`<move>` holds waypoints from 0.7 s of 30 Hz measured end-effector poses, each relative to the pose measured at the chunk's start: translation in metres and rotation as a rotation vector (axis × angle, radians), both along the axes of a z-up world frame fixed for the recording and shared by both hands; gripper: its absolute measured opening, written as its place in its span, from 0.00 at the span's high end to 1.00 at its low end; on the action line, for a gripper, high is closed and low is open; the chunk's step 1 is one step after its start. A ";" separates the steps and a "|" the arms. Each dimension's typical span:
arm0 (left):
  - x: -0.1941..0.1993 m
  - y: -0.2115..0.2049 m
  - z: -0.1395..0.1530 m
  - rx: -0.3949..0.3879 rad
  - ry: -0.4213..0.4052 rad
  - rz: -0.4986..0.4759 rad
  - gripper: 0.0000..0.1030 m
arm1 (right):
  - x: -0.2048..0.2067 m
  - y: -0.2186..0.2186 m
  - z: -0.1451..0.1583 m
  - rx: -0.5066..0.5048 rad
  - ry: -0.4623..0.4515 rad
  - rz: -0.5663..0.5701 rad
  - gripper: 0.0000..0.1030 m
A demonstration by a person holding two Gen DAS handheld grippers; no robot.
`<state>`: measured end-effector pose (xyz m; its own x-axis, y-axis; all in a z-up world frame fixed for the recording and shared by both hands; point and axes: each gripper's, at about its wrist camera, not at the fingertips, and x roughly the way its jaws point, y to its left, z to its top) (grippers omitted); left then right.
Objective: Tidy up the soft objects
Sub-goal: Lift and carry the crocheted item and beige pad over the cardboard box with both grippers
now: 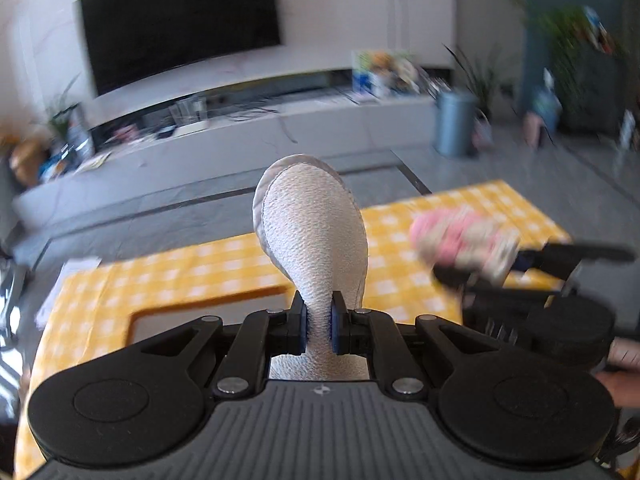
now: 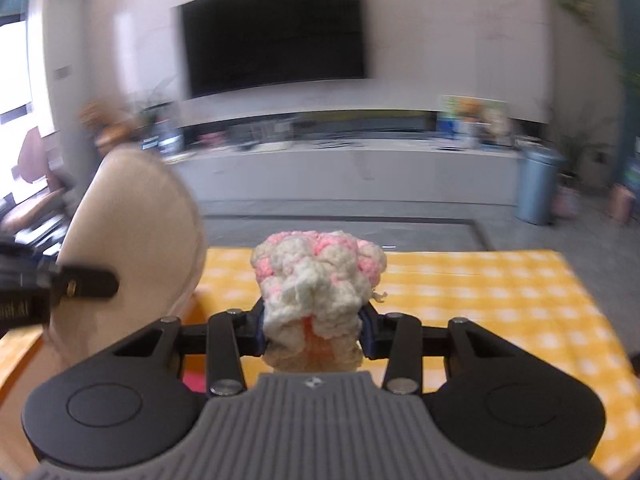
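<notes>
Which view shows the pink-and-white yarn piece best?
The right wrist view: the yarn piece sits centred and fairly sharp, clamped in the right gripper. The left wrist view shows it only as a blurred shape at the right edge.

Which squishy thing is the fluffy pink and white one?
The one in the right gripper: the yarn ball is lumpy, pink and cream. The left gripper pinches a flat, plain white pad.

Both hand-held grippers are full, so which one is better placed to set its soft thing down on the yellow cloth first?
Probably the right hand-held gripper: its yarn bundle hangs over the open yellow cloth.
</notes>
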<state>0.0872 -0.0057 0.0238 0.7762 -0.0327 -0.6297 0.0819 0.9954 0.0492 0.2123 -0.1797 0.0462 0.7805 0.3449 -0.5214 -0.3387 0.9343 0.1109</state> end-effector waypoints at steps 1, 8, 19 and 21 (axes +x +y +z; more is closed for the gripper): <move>-0.003 0.015 0.016 -0.042 -0.005 0.034 0.88 | -0.003 0.012 -0.001 0.008 0.008 0.061 0.60; 0.022 0.077 0.075 -0.154 -0.086 0.159 0.88 | -0.015 0.074 -0.009 0.041 0.090 0.272 0.60; 0.026 0.138 0.059 -0.261 -0.179 0.264 0.88 | 0.002 0.107 -0.015 0.101 0.202 0.265 0.60; 0.032 0.146 0.053 -0.276 -0.184 0.260 0.88 | 0.014 0.120 -0.016 0.145 0.242 0.258 0.60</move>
<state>0.1191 0.1406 0.0772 0.8795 0.0312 -0.4749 -0.1594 0.9595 -0.2322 0.2266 -0.0601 0.0298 0.5190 0.5976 -0.6112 -0.5082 0.7906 0.3416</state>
